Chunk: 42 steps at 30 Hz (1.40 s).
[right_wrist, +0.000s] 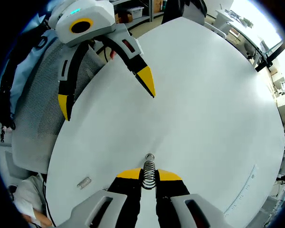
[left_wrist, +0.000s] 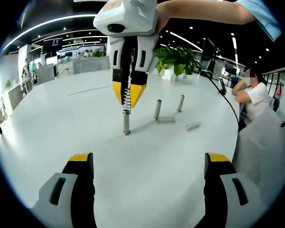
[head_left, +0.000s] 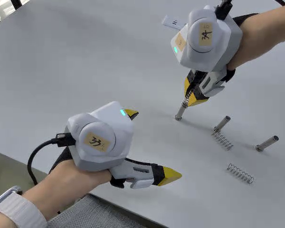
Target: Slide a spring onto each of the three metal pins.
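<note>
Left of the first pin (head_left: 180, 113), the left tongs (head_left: 152, 144) hover spread, empty. That pin stands upright on the surface (head_left: 85, 57). Just above it the right tongs (head_left: 192, 98) pinch a spring (head_left: 185, 100), its long axis along the pin's, lower end at the tip. The first threading seems in hand; next, lower it coaxially, then release. Right of it stand the second pin (head_left: 222, 123) and third pin (head_left: 267, 143), with loose springs (head_left: 222, 139) lying flat.

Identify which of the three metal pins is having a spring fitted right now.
The pin under the right gripper, leftmost in the head view: the gripper holds a spring at its top. The other two pins are bare.
</note>
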Tool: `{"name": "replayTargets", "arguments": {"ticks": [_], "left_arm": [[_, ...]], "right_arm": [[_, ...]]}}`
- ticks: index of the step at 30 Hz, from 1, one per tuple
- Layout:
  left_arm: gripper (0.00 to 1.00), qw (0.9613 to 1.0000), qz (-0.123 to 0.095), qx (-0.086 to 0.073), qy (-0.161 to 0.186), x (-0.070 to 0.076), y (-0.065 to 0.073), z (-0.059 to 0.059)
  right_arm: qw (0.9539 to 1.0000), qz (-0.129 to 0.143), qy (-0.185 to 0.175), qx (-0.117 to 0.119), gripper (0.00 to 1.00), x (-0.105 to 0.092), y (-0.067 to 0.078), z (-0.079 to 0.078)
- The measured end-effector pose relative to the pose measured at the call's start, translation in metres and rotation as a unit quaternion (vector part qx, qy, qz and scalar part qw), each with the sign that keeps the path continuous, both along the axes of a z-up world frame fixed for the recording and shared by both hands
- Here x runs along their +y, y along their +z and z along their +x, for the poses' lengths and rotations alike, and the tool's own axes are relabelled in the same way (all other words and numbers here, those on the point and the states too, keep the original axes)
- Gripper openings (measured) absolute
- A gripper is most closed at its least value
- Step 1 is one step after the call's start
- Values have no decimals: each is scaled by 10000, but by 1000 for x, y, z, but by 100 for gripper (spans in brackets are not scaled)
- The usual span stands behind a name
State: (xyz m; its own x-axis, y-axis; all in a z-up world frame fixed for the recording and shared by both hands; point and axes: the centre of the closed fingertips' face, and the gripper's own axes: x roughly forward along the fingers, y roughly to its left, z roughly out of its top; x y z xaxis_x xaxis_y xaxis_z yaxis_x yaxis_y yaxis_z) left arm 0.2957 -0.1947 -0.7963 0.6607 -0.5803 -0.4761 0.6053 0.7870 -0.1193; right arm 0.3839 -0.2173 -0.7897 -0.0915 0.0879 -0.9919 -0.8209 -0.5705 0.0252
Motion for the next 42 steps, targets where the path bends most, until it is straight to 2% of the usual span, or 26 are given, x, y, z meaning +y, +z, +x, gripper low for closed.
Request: {"name": "replayTargets", "arguments": {"ticks": [22, 28, 42], "left_arm": [[95, 10000, 9, 28, 23, 2, -2, 0], [94, 10000, -1, 33, 23, 2, -2, -1], [94, 10000, -11, 43, 15, 1, -3, -1]], "right_arm": [[9995, -284, -97, -20, 7, 3, -29, -1], [9993, -360, -103, -57, 7, 2, -33, -7], [9989, -441, -145, -106, 8, -1, -43, -5]]}}
